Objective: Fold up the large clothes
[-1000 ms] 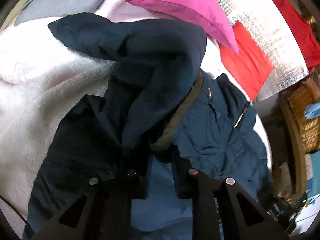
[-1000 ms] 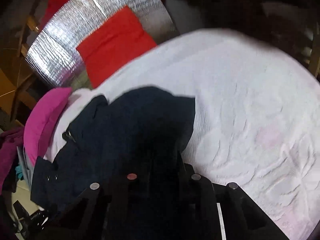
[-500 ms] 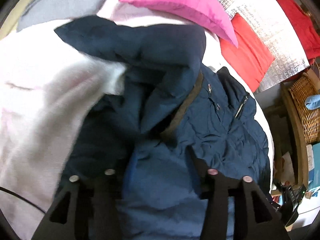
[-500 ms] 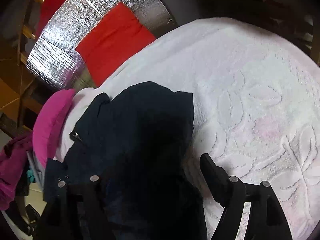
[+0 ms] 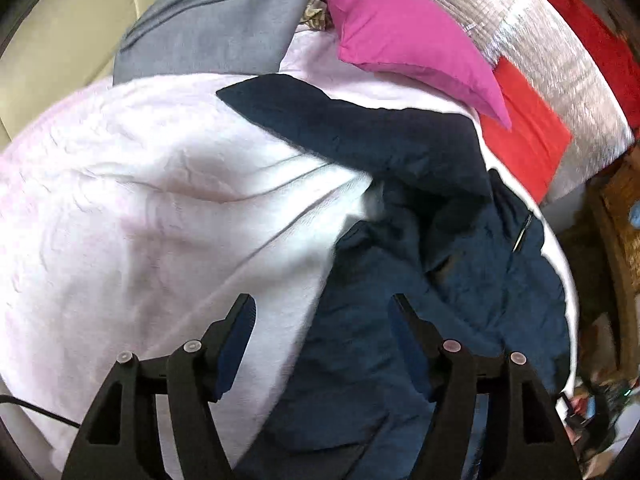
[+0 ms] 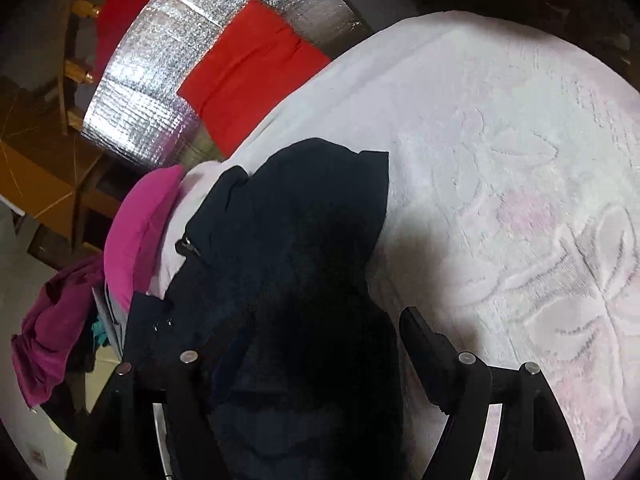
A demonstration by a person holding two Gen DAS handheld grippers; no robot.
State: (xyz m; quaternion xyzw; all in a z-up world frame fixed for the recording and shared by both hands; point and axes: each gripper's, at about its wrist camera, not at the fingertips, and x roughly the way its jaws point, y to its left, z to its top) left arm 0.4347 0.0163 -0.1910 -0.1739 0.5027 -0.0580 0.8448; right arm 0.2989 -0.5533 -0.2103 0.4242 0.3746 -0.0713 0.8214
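Note:
A navy padded jacket (image 5: 460, 280) lies crumpled on a white and pink blanket (image 5: 160, 220), with one sleeve (image 5: 340, 128) stretched up and to the left across it. My left gripper (image 5: 324, 308) hovers over the jacket's left edge. Its jaws are opening, and the pads press on nothing. In the right wrist view the jacket (image 6: 300, 240) is a dark heap on the blanket (image 6: 500, 200). My right gripper (image 6: 304, 340) stands open above the heap; its left finger is hard to make out against the dark cloth.
A magenta pillow (image 5: 400, 36), a red cushion (image 5: 524, 128) and a silver foil mat (image 5: 560, 80) lie beyond the jacket. A grey cloth (image 5: 216, 24) lies at the back left. A wicker basket (image 5: 624, 240) stands on the right. A purple garment (image 6: 52, 328) hangs at the bed's edge.
Both grippers were shut on the jacket's cloth and have opened and let it go. The raised fold has dropped flat. The left gripper has drawn away over the blanket.

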